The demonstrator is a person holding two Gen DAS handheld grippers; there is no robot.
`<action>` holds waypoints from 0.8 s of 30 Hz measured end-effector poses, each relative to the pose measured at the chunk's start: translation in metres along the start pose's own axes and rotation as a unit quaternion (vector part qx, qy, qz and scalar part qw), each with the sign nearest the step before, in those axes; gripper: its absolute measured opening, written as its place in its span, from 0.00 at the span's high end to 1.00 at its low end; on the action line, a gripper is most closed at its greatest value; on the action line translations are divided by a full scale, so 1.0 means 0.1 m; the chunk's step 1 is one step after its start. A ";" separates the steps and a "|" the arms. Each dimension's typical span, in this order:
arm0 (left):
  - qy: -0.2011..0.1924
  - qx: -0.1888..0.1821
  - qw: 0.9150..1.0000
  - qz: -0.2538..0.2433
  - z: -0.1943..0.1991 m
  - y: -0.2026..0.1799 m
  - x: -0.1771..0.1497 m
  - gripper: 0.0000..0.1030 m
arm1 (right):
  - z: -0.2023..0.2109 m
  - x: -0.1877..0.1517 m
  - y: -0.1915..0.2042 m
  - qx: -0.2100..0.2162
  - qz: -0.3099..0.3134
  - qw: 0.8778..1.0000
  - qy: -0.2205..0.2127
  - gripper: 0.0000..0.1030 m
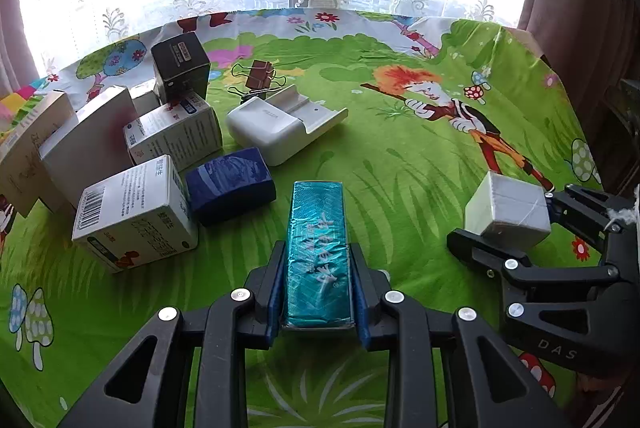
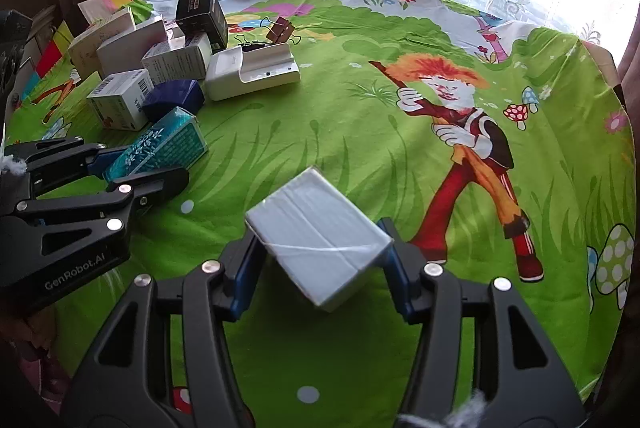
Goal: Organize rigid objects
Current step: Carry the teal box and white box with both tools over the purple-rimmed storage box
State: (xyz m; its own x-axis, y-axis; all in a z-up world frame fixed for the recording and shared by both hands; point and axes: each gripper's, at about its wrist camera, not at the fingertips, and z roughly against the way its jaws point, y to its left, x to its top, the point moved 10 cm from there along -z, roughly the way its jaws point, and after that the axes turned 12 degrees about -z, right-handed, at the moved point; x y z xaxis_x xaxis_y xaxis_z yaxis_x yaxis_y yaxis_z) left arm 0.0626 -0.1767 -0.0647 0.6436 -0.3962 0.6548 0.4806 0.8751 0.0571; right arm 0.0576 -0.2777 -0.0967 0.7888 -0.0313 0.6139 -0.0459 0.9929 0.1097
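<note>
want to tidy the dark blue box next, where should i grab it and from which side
Grip the dark blue box across its two short ends, coming from above. It lies flat on the tablecloth with its broad top clear. A white barcode box sits close on one side, with more boxes crowding behind, so a low side approach looks cramped. Its rounded edges may slip, so set the fingers low on the end faces.

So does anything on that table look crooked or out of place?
Yes: the white box sits skewed in the right gripper, clamped at its corners rather than its flat sides. The boxes at the left lean against each other unevenly.
</note>
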 end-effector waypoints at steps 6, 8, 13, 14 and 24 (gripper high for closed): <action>0.003 0.007 1.000 -0.002 0.03 -0.01 0.01 0.71 | 0.01 0.00 0.02 -0.003 -0.001 1.000 -0.005 0.44; 0.004 0.004 1.000 0.007 0.05 -0.01 -0.01 0.71 | 0.02 -0.01 0.03 -0.007 -0.005 1.000 -0.006 0.44; 0.004 0.007 0.999 0.036 0.26 0.09 -0.27 0.71 | 0.14 -0.11 0.08 -0.003 -0.044 0.999 -0.001 0.43; 0.003 0.009 0.999 0.037 0.32 0.12 -0.33 0.71 | 0.18 -0.15 0.12 -0.005 -0.046 0.999 -0.002 0.43; -0.199 0.162 0.966 0.037 2.00 0.61 0.14 0.71 | 1.67 0.30 0.61 -0.001 -0.026 0.968 -0.251 0.43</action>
State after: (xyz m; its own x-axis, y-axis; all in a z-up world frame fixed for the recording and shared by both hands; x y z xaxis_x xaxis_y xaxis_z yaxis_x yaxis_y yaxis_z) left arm -0.0184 -0.0729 0.0988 0.3579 -0.2478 0.9003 0.1895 0.9633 0.1899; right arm -0.0237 -0.2372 0.0591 0.3932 -0.1322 0.9099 -0.0136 0.9887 0.1495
